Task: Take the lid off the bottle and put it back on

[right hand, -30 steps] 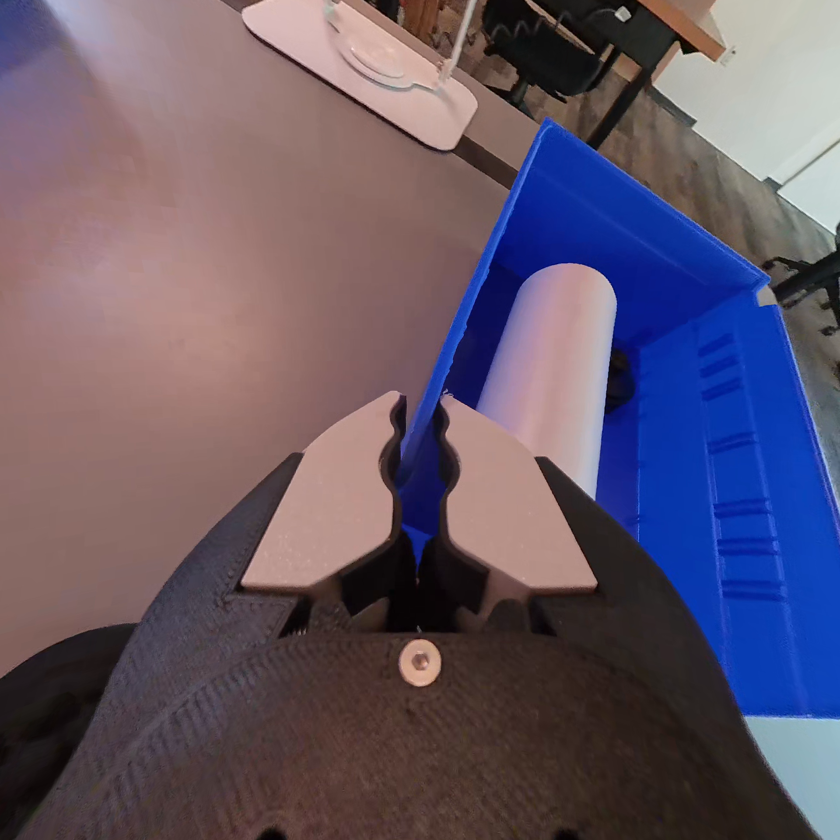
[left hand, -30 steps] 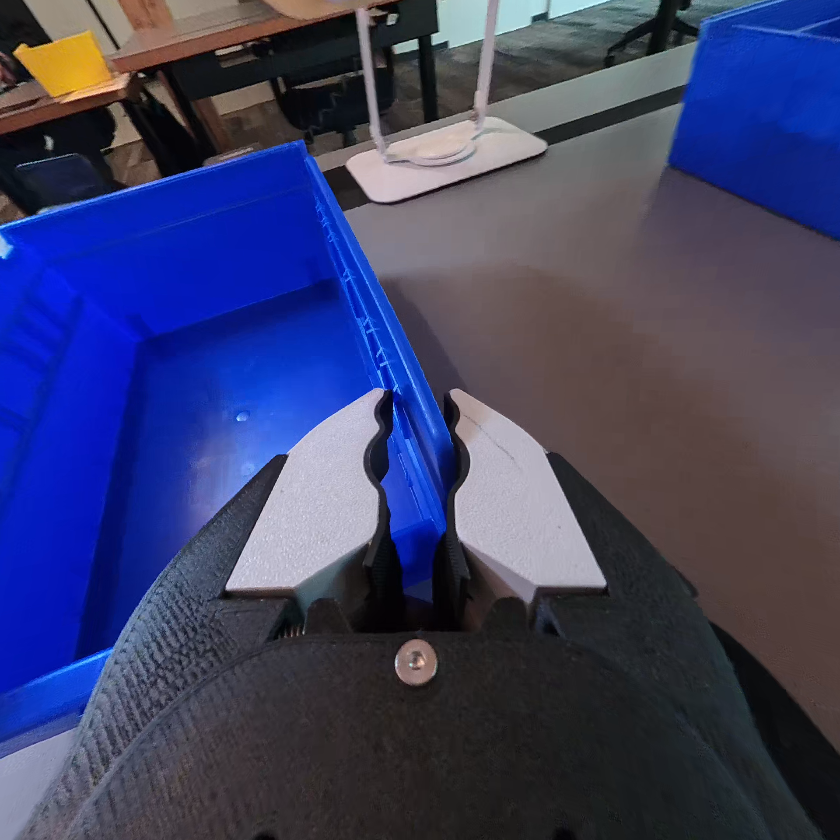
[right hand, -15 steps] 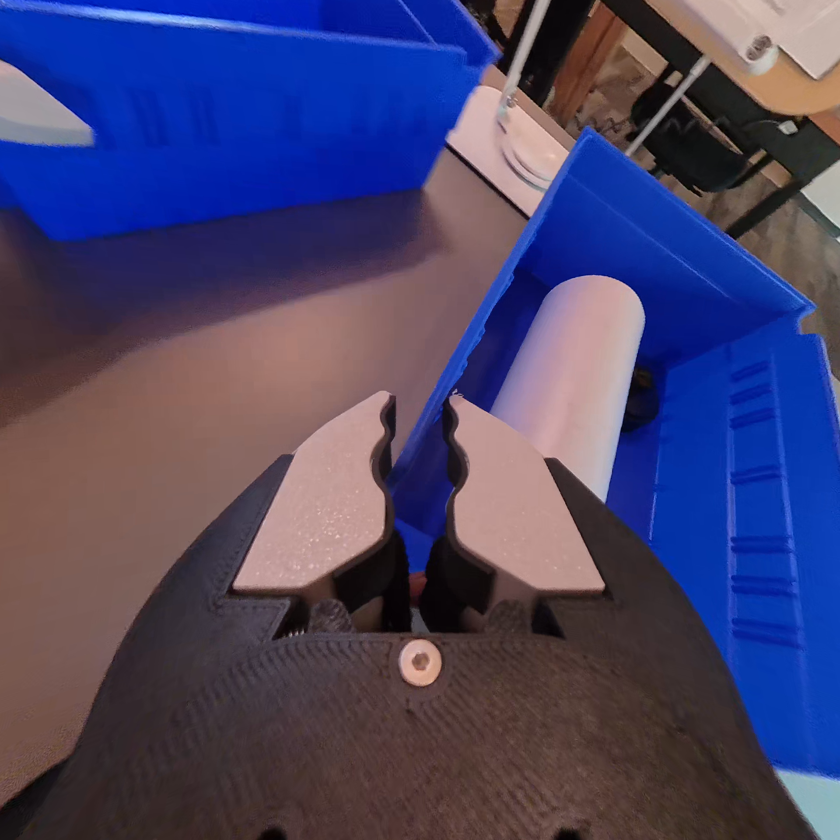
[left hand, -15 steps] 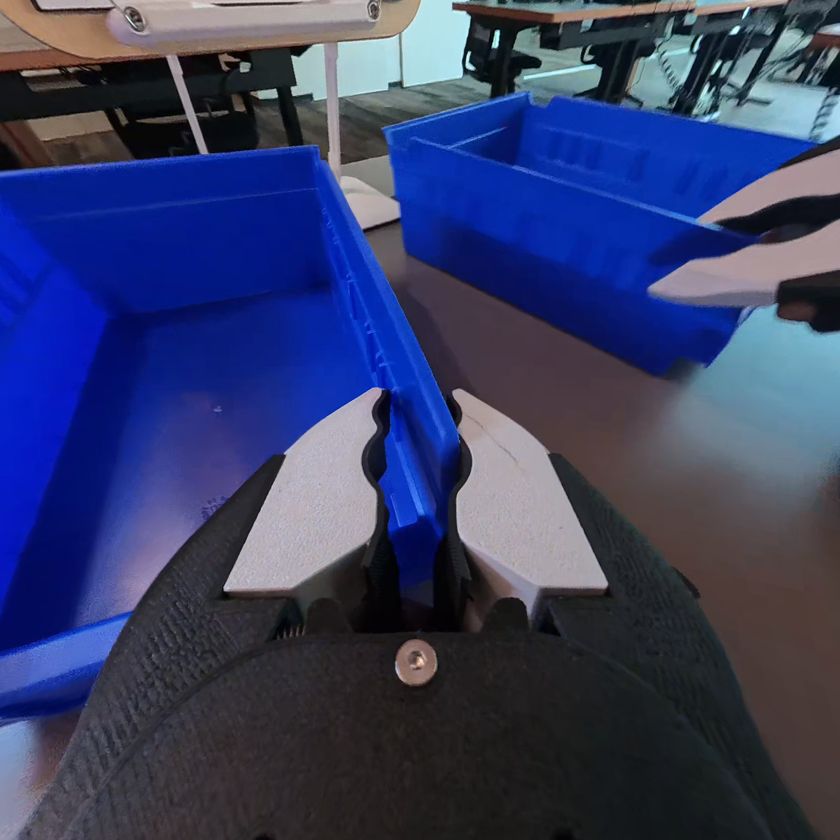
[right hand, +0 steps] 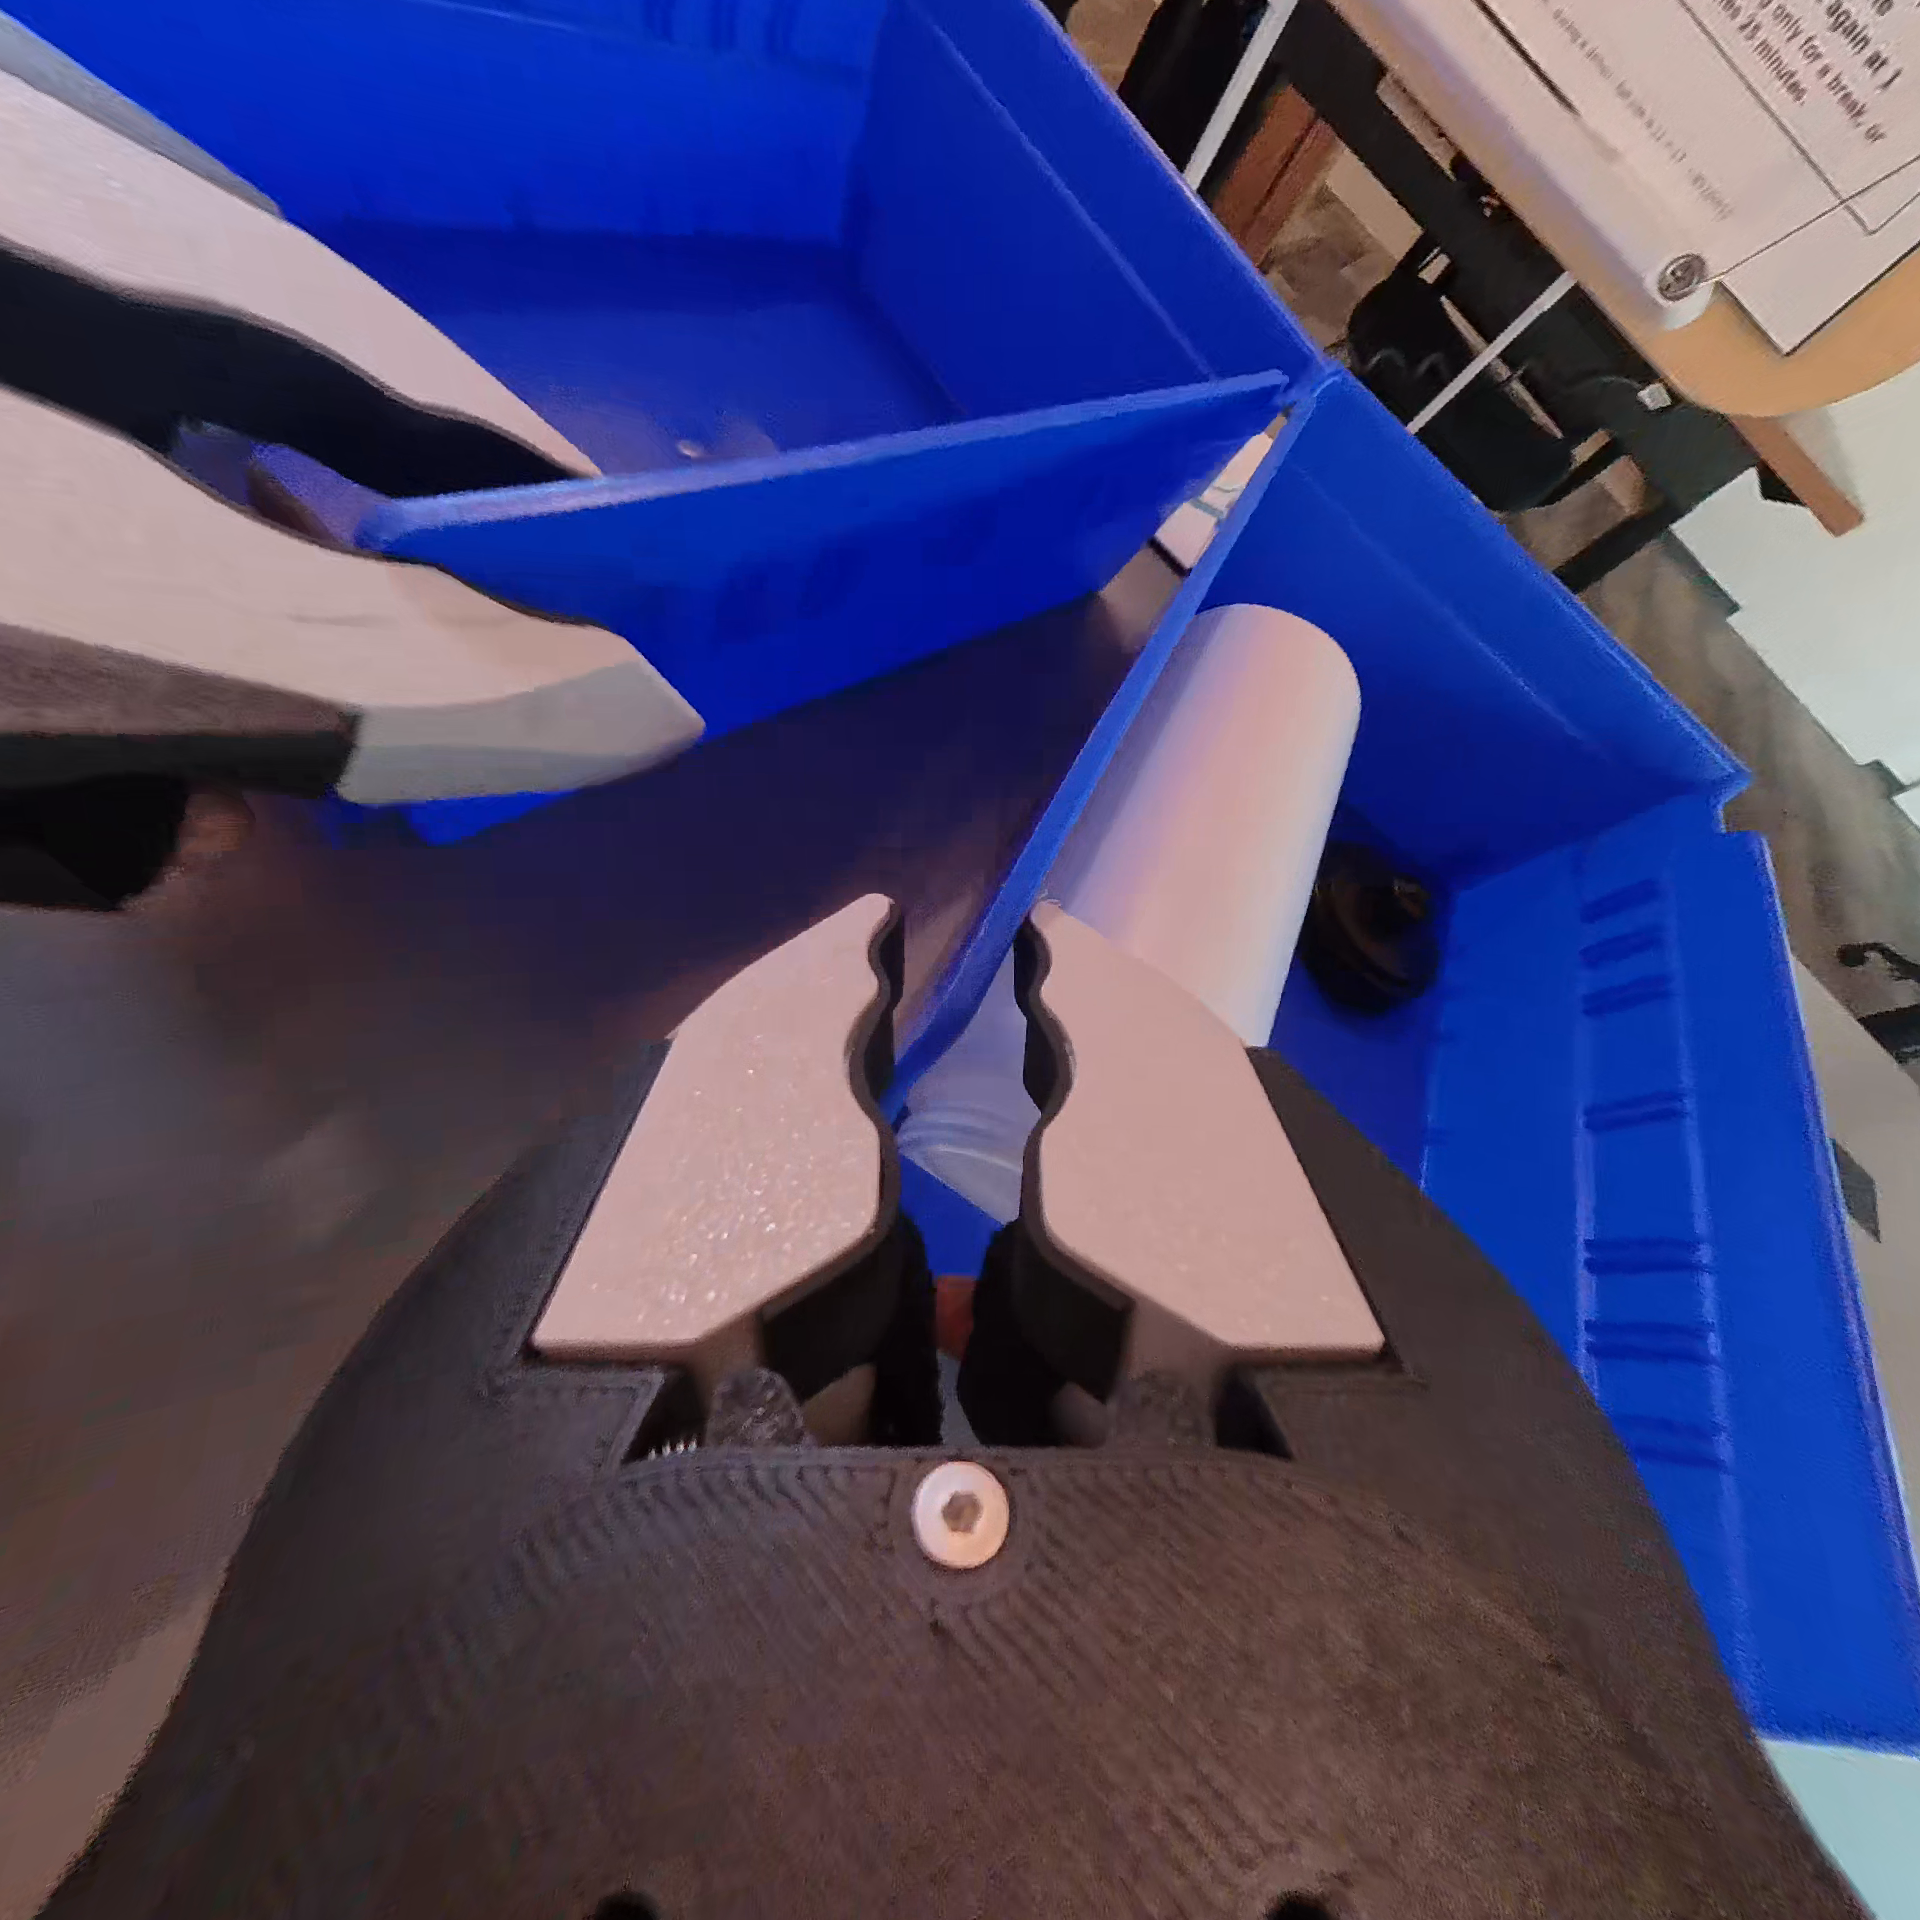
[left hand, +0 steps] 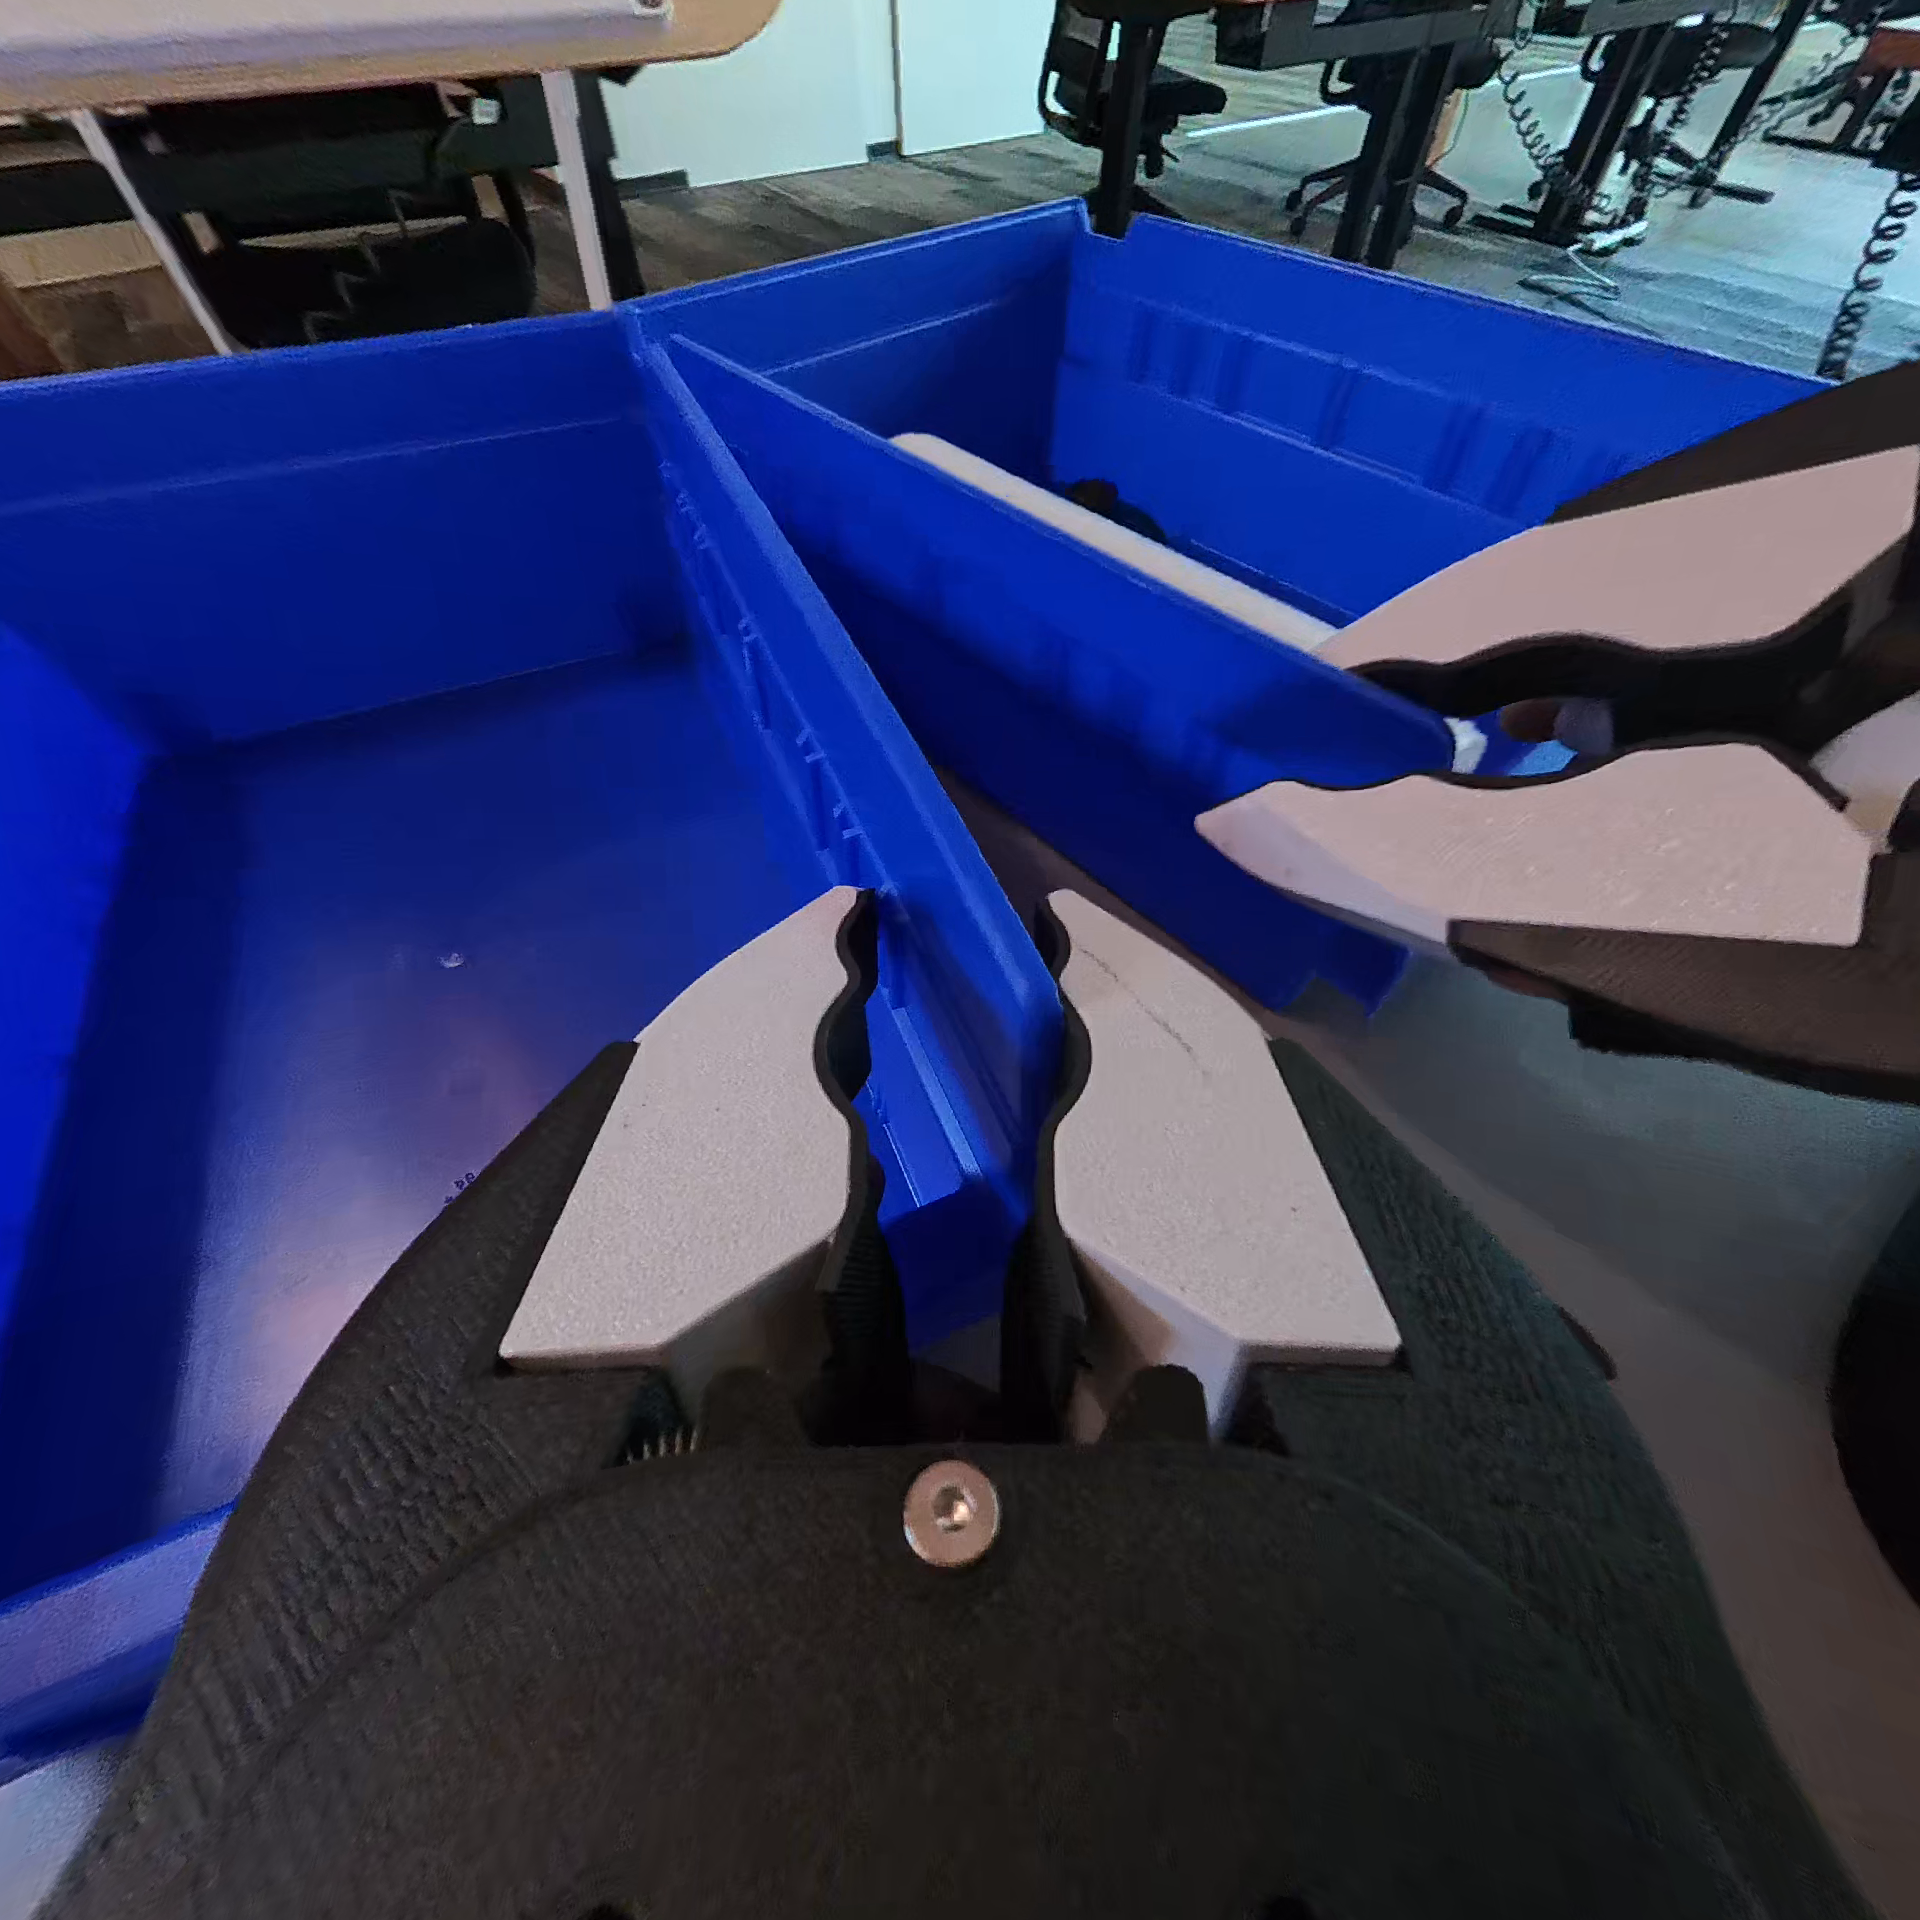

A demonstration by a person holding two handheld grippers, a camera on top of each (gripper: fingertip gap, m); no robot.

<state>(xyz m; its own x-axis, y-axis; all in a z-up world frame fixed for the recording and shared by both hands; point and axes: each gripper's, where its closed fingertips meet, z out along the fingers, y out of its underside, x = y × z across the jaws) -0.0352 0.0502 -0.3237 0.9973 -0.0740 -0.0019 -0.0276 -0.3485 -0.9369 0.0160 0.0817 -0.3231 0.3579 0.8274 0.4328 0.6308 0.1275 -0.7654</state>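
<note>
A white bottle [right hand: 1216,790] lies on its side in a blue bin [right hand: 1662,1143]; it also shows in the left wrist view [left hand: 1091,530]. A small dark object [right hand: 1361,935] lies by its far end; I cannot tell if it is the lid. My right gripper [right hand: 956,920] is shut on that bin's left wall, and it shows in the left wrist view [left hand: 1262,738]. My left gripper [left hand: 951,914] is shut on the right wall of an empty blue bin [left hand: 364,935]. It shows in the right wrist view [right hand: 644,592].
The two bins stand on a dark table [left hand: 1558,1195] with their far corners touching, forming a V. A pale board on thin legs [right hand: 1766,156] stands behind them. Desks and office chairs [left hand: 1122,94] fill the room beyond.
Both grippers have swung toward each other, each with its bin. The bins were apart before; their far corners now meet. The right gripper has come close in the left wrist view.
</note>
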